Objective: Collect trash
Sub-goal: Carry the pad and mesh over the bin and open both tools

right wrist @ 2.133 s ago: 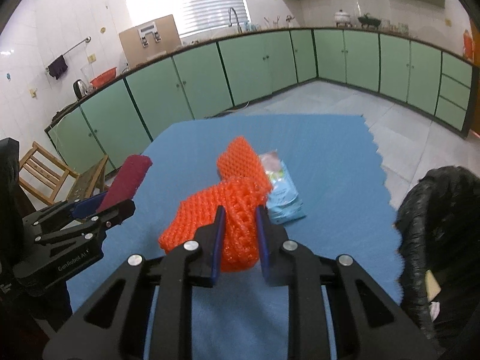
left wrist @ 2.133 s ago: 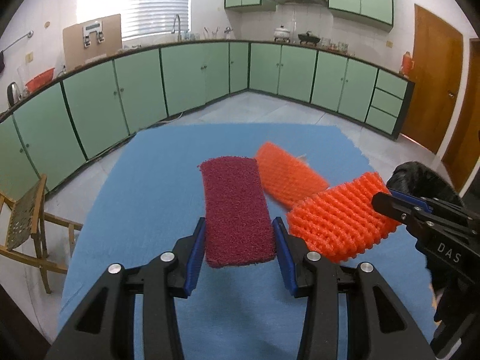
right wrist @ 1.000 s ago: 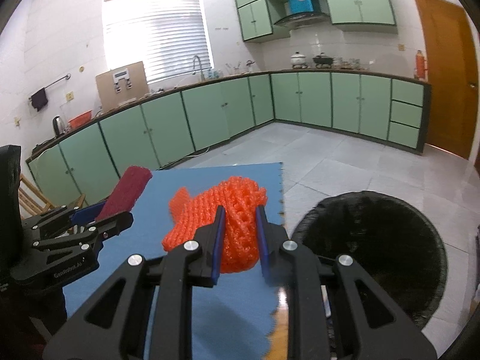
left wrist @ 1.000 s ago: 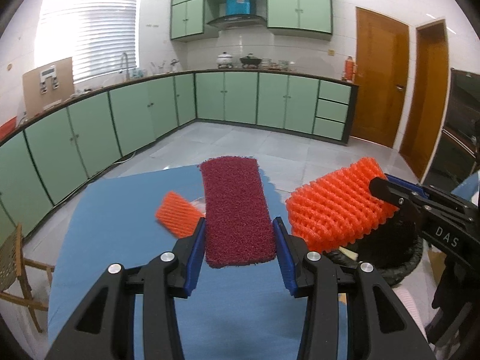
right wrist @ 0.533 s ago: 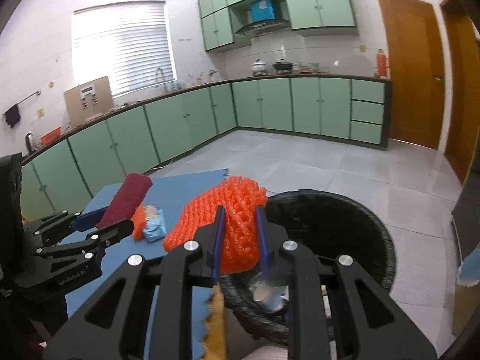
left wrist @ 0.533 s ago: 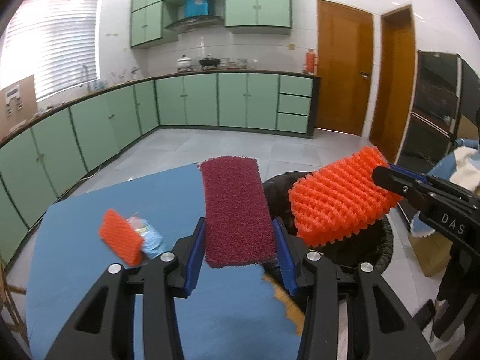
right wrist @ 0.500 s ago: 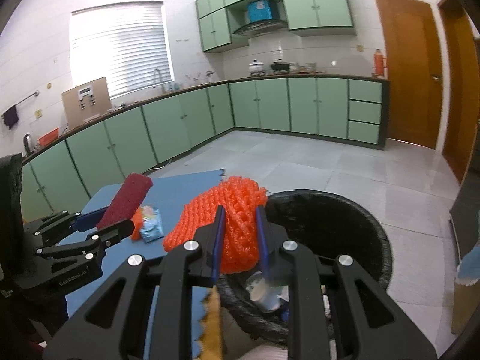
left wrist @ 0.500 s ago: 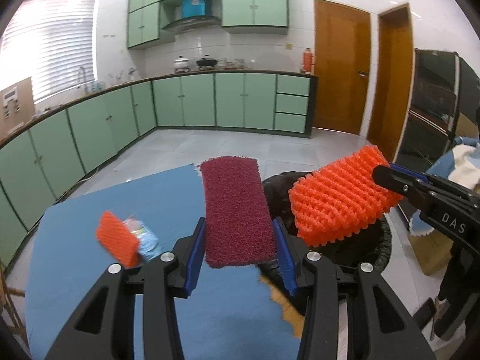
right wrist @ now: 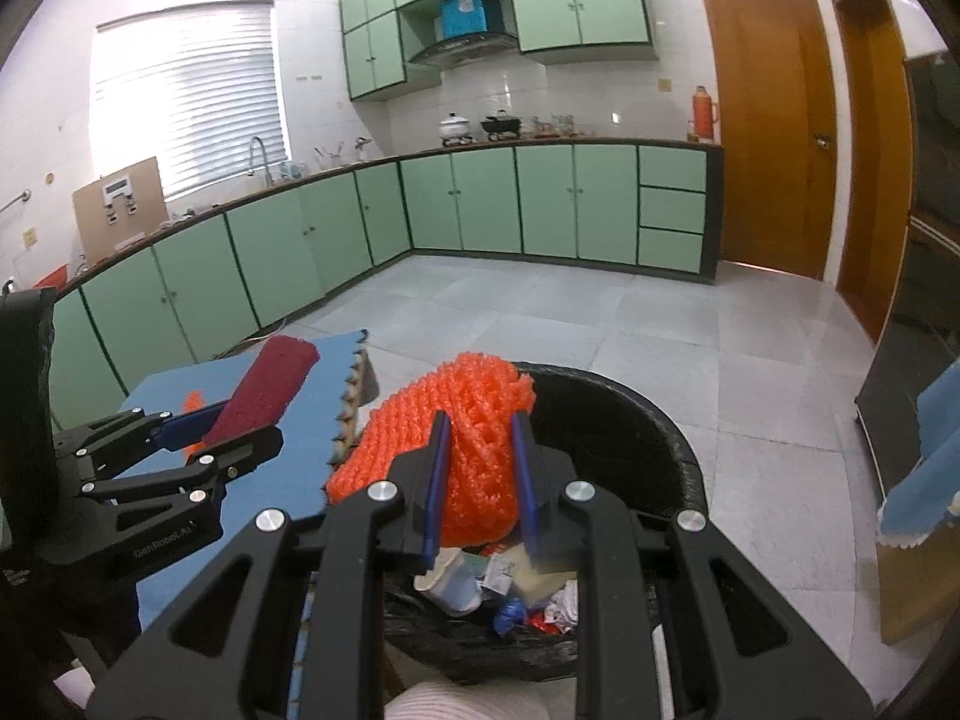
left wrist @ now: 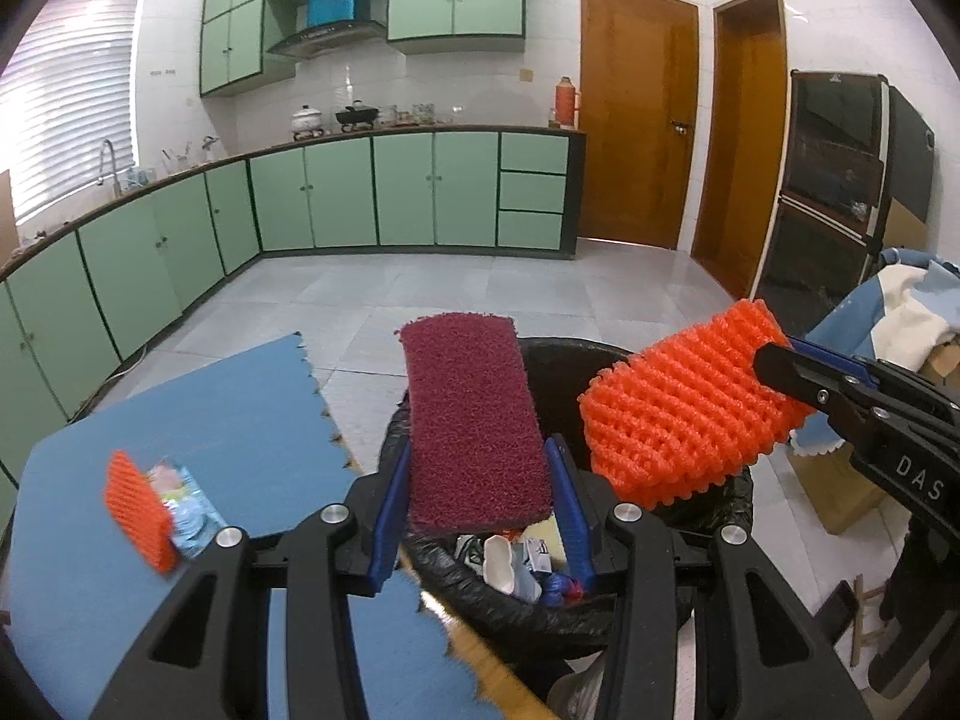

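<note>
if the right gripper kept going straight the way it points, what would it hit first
Probably the bin. The right gripper, shut on the orange net, points down over the bin's opening, so it would likely meet the trash inside or the far inner wall; depth is unclear.

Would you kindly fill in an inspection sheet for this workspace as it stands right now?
Surface: blue scallop-edged table mat, mostly bare.
Job's things: dark red rectangular scouring pad and orange foam fruit net, both held above the round bin with a black liner, which already holds mixed litter.
Clutter: a smaller orange foam net and a pale blue plastic packet lie on the mat.
Claws: left claw shut on the pad; right claw shut on the net.
Cables: nothing seen.
Surroundings: green kitchen cabinets, grey tiled floor, brown wooden doors.
</note>
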Tool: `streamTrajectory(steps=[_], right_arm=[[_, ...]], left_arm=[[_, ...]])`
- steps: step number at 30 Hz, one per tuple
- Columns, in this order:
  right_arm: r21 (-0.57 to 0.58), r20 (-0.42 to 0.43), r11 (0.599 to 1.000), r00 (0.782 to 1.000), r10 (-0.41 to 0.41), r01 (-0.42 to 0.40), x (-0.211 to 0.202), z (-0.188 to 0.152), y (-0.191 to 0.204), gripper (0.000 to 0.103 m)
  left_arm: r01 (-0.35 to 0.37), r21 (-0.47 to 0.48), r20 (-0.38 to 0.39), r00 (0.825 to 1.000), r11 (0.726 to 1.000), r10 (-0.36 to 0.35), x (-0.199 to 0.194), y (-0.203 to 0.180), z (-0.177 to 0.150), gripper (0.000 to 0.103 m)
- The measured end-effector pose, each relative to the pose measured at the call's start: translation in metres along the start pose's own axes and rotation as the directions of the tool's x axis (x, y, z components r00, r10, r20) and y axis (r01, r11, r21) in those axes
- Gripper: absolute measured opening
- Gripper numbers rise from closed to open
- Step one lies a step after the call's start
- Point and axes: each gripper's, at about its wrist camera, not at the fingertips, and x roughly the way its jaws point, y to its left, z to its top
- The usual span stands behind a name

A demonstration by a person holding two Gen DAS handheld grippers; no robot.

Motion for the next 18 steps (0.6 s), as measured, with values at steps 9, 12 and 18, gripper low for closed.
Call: streamTrajectory(steps=[9,12,18], right_arm=[[0.028,-0.062,0.998,0.997,-0.046,0.048,0.041,-0.013,-0.024,0.019],[0.045,-0.089,0.997,0.994,-0.059,0.064,0.058,-0.019,-0.032,0.019],[0.072,-0.143,0.994,0.987,-0.077,0.087,0.089,-0.034,-0.050,0.019]], left_arm=[[0.028,0.022,-0.059,0.998,0.999,-0.027,0.051,-0.012,-0.001,0.043],[0.027,0.036,-0.067,0.997,0.999,-0.025,0.067,-0.018,-0.003,0.043],[0.035,0.038,-0.104,0.994,0.999,-0.031,0.107,-0.027,-0.010,0.043]])
